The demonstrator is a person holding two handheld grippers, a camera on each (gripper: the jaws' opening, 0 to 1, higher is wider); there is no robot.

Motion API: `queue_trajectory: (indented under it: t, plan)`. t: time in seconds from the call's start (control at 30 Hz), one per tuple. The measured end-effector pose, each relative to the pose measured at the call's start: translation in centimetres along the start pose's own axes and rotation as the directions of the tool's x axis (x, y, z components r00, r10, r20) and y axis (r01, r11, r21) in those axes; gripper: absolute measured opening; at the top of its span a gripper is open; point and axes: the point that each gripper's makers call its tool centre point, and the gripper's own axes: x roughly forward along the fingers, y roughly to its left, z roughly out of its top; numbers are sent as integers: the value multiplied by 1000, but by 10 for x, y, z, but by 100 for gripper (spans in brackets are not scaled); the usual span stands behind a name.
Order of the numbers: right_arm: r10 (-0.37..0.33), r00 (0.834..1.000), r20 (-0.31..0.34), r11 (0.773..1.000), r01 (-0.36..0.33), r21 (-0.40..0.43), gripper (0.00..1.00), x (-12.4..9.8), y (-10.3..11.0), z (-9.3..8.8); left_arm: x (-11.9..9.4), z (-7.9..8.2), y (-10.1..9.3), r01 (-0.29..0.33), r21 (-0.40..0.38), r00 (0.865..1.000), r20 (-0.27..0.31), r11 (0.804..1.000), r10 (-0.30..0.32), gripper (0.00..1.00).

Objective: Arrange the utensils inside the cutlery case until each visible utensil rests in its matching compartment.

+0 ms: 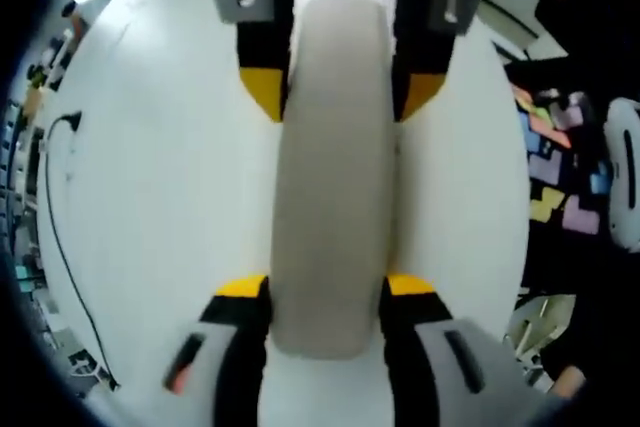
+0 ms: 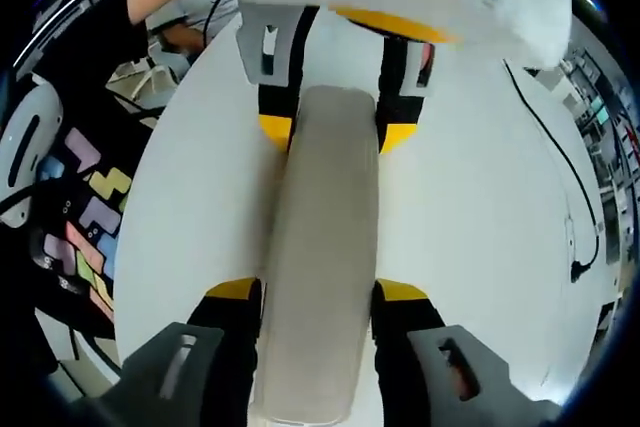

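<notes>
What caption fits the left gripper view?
Both tongs, left and right, clamp opposite ends of a long grey cutlery case above a white table.

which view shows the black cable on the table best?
Left gripper view: the black cable runs unbroken down the white table, plug end near the top, beside the closed case both claws clamp. In the right gripper view the cable is thinner, near the rim.

the case [image 1: 330,177] lies on the table [image 1: 160,197], between the left gripper [image 1: 328,292] and right gripper [image 2: 315,297] at opposite ends.
</notes>
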Motion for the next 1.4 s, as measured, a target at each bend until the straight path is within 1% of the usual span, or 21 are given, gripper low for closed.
queue_trajectory:
  t: [0.1,0.2,0.3,0.4,0.47,0.57,0.7,0.8,0.93,1.03,1.27,1.33,1.4]
  plan:
    - [-14,1000,-1,1000,14,15,43,-11,-2,-5,0,-1,0,1,4,1000,-9,1000,-1,45]
    - [-20,1000,-14,999,21,24,42,-25,1,-15,0,-1,1,3,8,1000,-7,1000,-3,45]
    - [-32,999,-18,999,33,33,41,-33,2,-21,0,-2,0,4,10,1000,0,1000,-4,45]
    - [-54,998,-20,997,55,56,39,-39,-2,-27,0,-2,1,5,12,1000,7,1000,-5,45]
    - [-60,998,-24,996,61,70,36,-40,-4,-31,0,-2,1,5,14,1000,11,1000,-5,45]
    - [-40,999,-14,995,41,95,33,-39,-2,-31,0,-2,1,6,17,1000,16,1000,-6,45]
    - [-48,999,-19,994,50,94,32,-39,-4,-31,0,-2,1,6,18,1000,13,1000,-6,45]
    - [-25,999,-26,992,28,126,29,-38,-3,-32,0,-2,1,6,21,1000,9,1000,-6,45]
    - [-24,999,-32,992,28,124,29,-39,-3,-33,0,-2,2,6,21,1000,8,1000,-6,45]
    - [-19,999,-39,989,24,145,29,-39,-5,-35,0,-2,2,9,22,1000,5,1000,-10,45]
    - [-21,998,-54,988,29,151,29,-41,-5,-39,-1,-2,2,13,34,999,-31,999,-12,44]
    - [-19,998,-66,987,30,158,29,-42,-5,-41,-2,-1,3,23,22,999,-24,999,-22,44]
    - [-19,997,-77,987,31,158,29,-43,-5,-44,-3,0,4,27,7,1000,-2,1000,-27,45]
